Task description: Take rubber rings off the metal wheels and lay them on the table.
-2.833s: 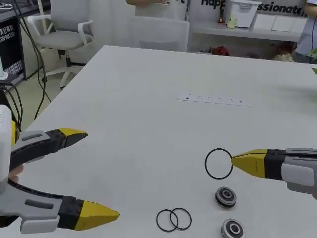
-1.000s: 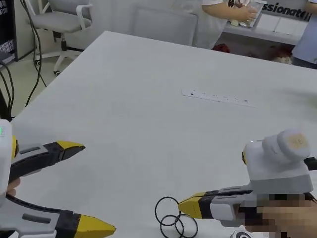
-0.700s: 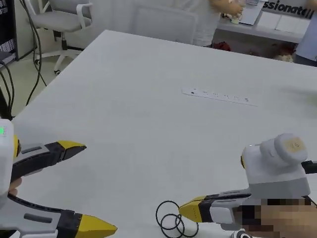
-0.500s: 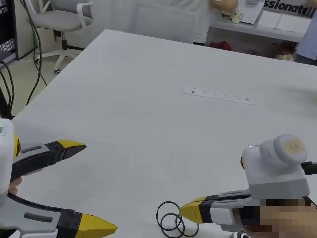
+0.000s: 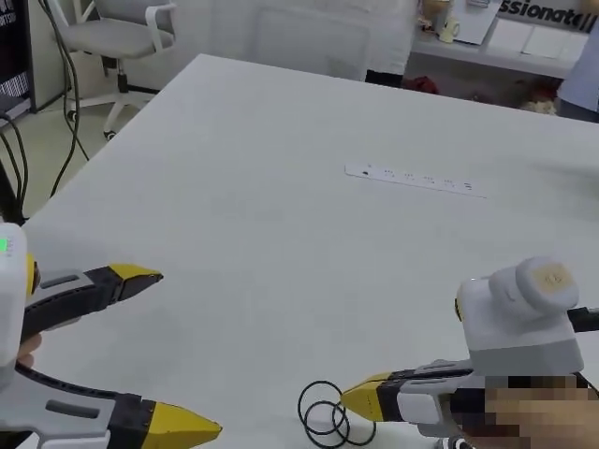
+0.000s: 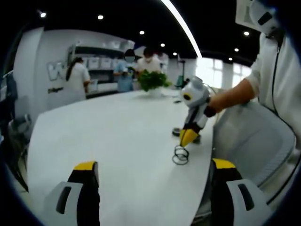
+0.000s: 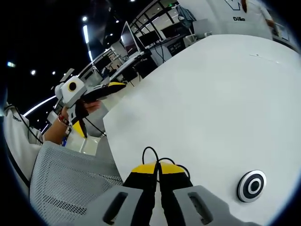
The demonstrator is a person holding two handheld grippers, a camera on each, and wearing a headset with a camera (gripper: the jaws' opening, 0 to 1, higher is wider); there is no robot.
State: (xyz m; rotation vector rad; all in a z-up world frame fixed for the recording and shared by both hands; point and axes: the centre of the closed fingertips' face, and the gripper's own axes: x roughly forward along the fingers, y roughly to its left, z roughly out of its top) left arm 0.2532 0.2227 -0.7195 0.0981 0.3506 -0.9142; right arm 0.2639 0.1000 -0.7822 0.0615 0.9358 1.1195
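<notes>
**Ring carried over to the pile; release not yet made**

Since 2.8 s ago the right gripper has carried its ring off the open table and over to the two other rings. Over the last half second it has hardly shifted. The left gripper is unchanged.

Tool state:
- **Right gripper:** the right gripper view shows its jaws pressed together, with a thin dark loop rising just past the tips. I judge that the near arc of the ring is still pinched. The contact itself is hidden under the tips.
- **Left gripper:** its jaws are spread wide and hold nothing. It hovers well apart from the work.

Step in hand (judgement): laying the ring down. To do it well:
- Lower the tips until the ring lies flat on the table.
- Open only a little, so the rubber drops free rather than clinging to a jaw.
- Draw straight back along the jaws, not sideways, so the tips do not drag the overlapping rings.
- Expect the rubber, being light and springy, to stick or flick on release.

Position: the ring lies directly ahead of the right gripper's tips and overlaps the two other rings, which sit just beside the tips. One wheel lies near that gripper's side, apart from the rings. I cannot tell whether it still carries rubber.
</notes>
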